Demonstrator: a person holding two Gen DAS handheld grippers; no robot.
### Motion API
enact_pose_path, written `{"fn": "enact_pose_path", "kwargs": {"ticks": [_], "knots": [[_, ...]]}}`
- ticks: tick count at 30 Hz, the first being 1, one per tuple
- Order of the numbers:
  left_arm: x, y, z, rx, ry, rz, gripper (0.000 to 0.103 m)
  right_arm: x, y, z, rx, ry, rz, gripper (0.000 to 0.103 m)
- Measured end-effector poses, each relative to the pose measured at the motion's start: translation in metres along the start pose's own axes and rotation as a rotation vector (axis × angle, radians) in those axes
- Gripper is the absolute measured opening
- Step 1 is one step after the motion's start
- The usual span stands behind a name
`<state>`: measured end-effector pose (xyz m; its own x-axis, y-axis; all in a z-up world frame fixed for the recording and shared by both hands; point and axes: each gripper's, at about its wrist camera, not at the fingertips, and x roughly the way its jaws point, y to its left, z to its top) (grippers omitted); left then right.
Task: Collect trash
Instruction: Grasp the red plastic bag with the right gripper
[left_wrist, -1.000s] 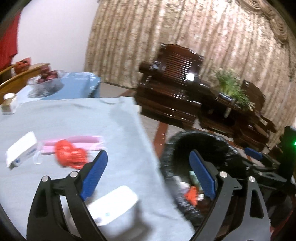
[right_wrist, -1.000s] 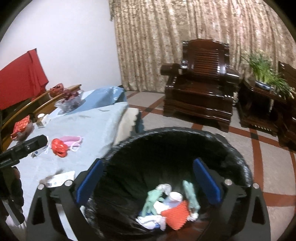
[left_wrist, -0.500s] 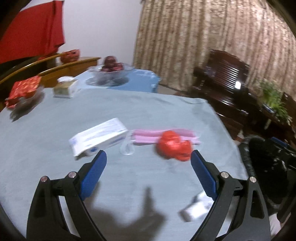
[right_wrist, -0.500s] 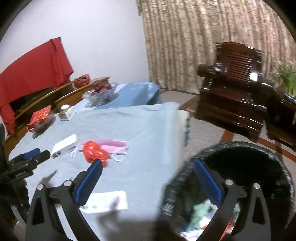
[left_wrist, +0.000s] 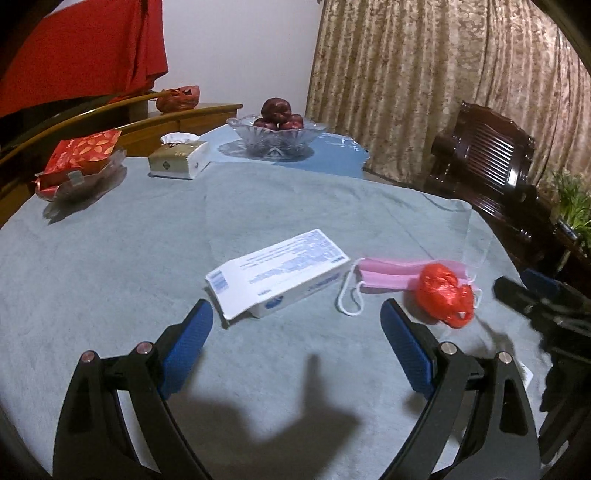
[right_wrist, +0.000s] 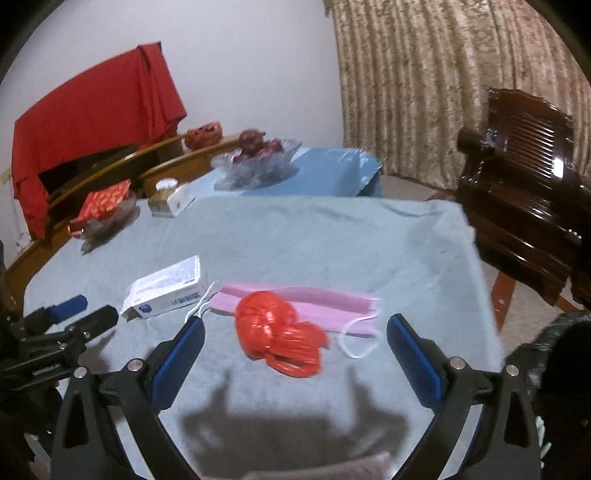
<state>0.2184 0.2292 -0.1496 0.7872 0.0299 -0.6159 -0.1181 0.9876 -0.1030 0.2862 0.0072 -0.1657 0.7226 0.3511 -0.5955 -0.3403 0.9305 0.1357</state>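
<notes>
A white medicine box (left_wrist: 277, 271) (right_wrist: 166, 293), a pink face mask (left_wrist: 391, 277) (right_wrist: 317, 304) and a crumpled red plastic bag (left_wrist: 443, 295) (right_wrist: 279, 338) lie on the grey tablecloth (left_wrist: 110, 277) (right_wrist: 332, 240). My left gripper (left_wrist: 297, 326) is open and empty, just short of the box. My right gripper (right_wrist: 295, 341) is open and empty, its fingers either side of the red bag, a little short of it. The black-lined trash bin (right_wrist: 565, 354) shows at the right edge of the right wrist view.
At the table's far side stand a tissue box (left_wrist: 179, 160), a red snack packet on a dish (left_wrist: 79, 162) and a glass fruit bowl (left_wrist: 277, 133). A dark wooden armchair (right_wrist: 528, 206) stands right of the table. A small white packet (left_wrist: 524, 374) lies near the right edge.
Both grippers swung left from the trash bin to the table. The box, mask and red bag now lie straight ahead; the bin has gone to the right edge.
</notes>
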Motion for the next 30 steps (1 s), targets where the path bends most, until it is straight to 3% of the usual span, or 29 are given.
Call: {"fn": "enact_pose_path", "kwargs": {"ticks": [6, 15, 17, 23, 30], "knots": [[0.013, 0.01, 0.0, -0.013, 0.007, 0.001, 0.089, 0.03, 0.013, 0.001, -0.037, 0.054, 0.002, 0.093], [0.023, 0.013, 0.0, -0.015, 0.015, -0.003, 0.089, 0.051, 0.014, -0.004, -0.049, 0.123, 0.017, 0.067], [0.025, 0.012, 0.0, -0.012, 0.016, -0.004, 0.089, 0.055, 0.016, -0.005, -0.06, 0.144, 0.023, 0.057], [0.029, 0.007, 0.0, -0.009, 0.022, -0.011, 0.089, 0.054, 0.02, -0.007, -0.086, 0.149, 0.051, 0.04], [0.031, -0.006, 0.002, 0.01, 0.022, -0.03, 0.089, 0.031, 0.015, -0.003, -0.059, 0.101, 0.115, 0.037]]}}
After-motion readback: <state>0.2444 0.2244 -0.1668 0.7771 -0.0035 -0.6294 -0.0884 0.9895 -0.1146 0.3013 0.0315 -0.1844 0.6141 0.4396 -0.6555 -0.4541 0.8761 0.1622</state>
